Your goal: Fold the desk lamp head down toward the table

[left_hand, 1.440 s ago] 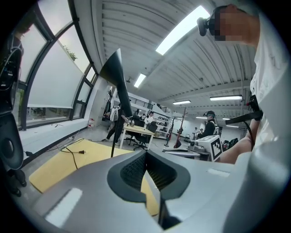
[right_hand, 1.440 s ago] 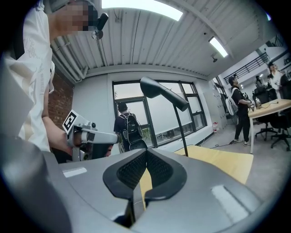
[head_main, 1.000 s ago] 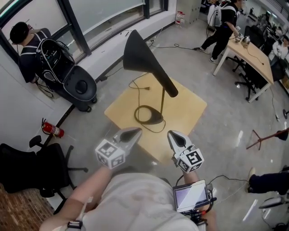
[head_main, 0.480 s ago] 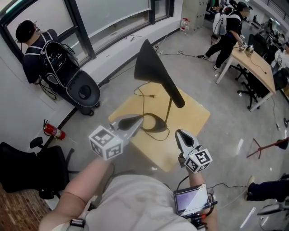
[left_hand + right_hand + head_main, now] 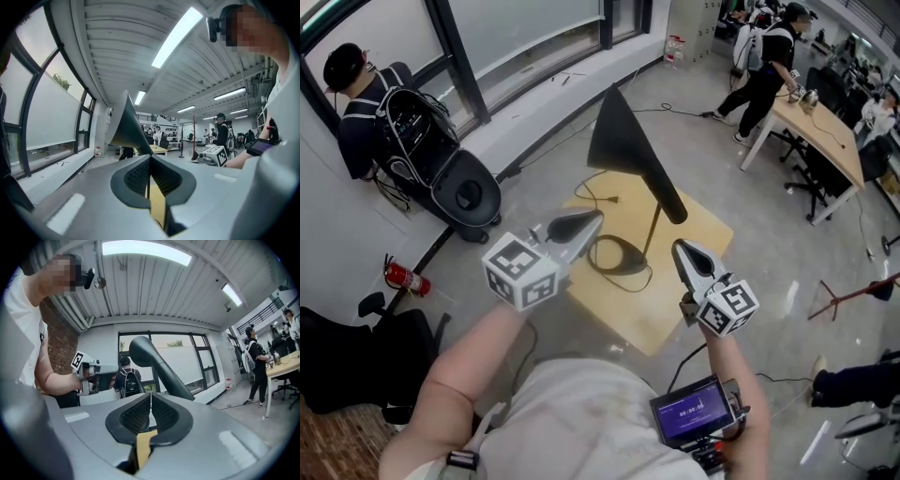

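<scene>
A black desk lamp stands on the small yellow table [image 5: 680,286]. Its cone-shaped head [image 5: 626,150] is raised and tilted on a thin brass stem [image 5: 652,228] above a round black base [image 5: 617,255], with the cord looped around it. My left gripper [image 5: 592,219] is shut and empty, held in the air left of the stem, below the head. My right gripper [image 5: 685,247] is shut and empty too, just right of the stem. In the left gripper view the lamp head [image 5: 125,127] rises beyond the closed jaws. In the right gripper view the lamp head [image 5: 157,361] stands ahead, with the left gripper [image 5: 92,374] beyond it.
A person with a backpack [image 5: 370,98] crouches at the left by a round black device [image 5: 467,195]. A fire extinguisher [image 5: 402,278] and a black chair [image 5: 342,352] stand at the left. People stand by a long desk [image 5: 825,122] at the back right.
Both grippers have risen and moved forward, closer to the lamp's stem. Both stay shut. The lamp has not changed its pose.
</scene>
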The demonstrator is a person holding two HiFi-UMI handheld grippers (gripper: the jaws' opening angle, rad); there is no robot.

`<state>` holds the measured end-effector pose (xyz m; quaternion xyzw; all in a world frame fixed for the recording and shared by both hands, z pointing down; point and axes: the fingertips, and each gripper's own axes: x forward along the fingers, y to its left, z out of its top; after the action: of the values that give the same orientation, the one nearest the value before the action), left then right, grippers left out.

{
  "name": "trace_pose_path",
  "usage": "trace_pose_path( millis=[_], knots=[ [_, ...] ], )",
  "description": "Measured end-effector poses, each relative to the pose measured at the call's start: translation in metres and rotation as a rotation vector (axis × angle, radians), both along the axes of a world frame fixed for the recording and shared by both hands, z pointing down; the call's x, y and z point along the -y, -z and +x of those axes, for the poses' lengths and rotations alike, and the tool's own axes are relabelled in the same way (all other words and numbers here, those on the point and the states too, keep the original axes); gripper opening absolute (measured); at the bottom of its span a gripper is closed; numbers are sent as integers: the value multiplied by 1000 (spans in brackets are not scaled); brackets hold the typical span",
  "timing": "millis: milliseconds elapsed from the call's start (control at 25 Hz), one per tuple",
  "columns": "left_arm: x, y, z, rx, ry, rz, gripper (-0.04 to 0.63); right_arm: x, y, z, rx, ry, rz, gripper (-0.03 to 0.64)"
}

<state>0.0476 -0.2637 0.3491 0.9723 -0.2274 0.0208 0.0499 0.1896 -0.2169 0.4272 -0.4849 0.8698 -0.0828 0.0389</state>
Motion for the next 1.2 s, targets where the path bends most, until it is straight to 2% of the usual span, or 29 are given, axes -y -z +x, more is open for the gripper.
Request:
trace_pose_path(
  millis=[320,760,1040,1200],
  knots=[
    [16,16,-6,-21,4,26,0,9,32,3,30,-43,7,17],
    [31,41,-12,-31,15,72,5,5,41,-10,58,-61,45,17],
    [43,73,-18,-30,33,137,58,6,43,-15,48,-57,54,17],
    [49,106,-10,0,12,184,114,5,45,-18,46,-52,56,17]
  ],
)
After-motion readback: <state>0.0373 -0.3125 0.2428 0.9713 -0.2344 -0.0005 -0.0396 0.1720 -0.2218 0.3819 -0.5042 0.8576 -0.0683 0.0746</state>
